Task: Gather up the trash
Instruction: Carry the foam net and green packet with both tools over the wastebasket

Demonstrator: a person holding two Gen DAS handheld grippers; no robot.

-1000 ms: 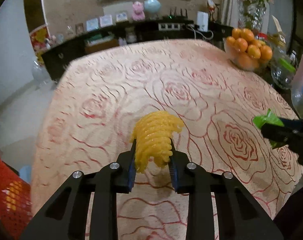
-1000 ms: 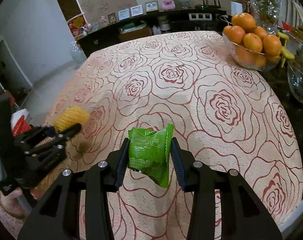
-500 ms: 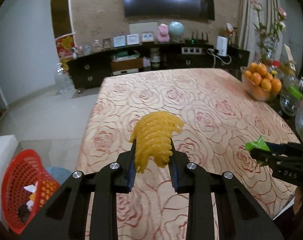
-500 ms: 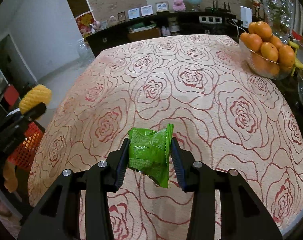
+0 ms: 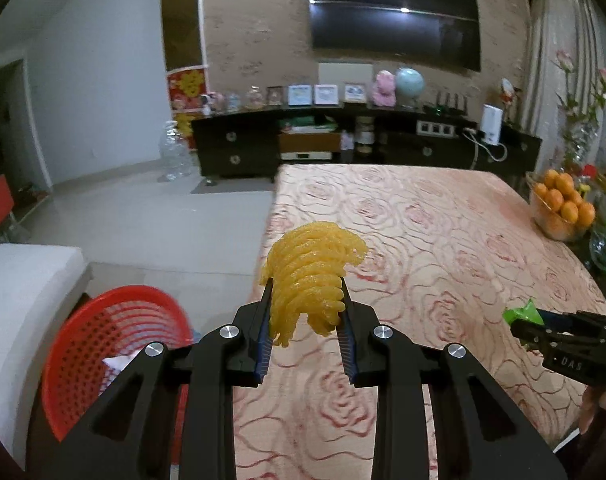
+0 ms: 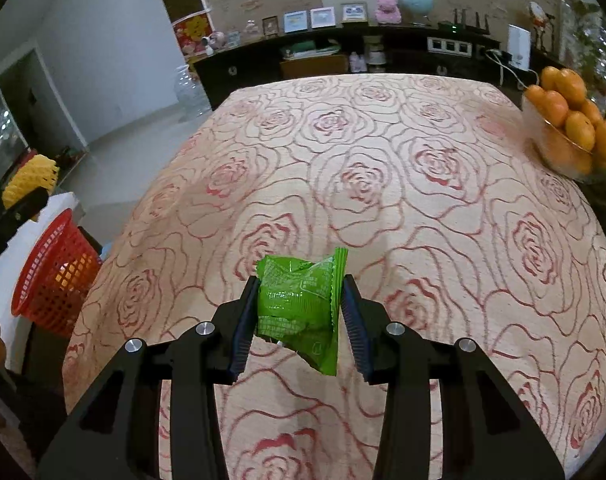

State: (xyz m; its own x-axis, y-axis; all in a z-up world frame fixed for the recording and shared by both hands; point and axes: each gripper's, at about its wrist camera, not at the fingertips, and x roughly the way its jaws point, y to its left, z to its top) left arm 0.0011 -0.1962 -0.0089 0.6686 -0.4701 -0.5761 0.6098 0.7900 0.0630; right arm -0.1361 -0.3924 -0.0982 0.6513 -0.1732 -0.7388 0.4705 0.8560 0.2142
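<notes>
The left tool (image 5: 306, 312) is closed on a yellow foam fruit net (image 5: 309, 270), pinched between its two fingers and held up in the air. The right tool (image 6: 299, 312) is closed on a crinkly green plastic snack wrapper (image 6: 301, 304), also off the table with the pink rose-pattern cloth (image 6: 383, 168). The round red plastic basket (image 5: 115, 352) sits on the floor by the left edge of the table, with some trash already inside. From the left tool, the basket is low down and to the left, quite near. From the right tool it is far off to the left, past the table edge. So the left hand is the nearer one, and I think the net should go in first. The net stands up tall between the fingers. The letters "DAS" can be read on the side of the right tool in the left camera view. The wrapper has small print on it, too tiny to read.
</notes>
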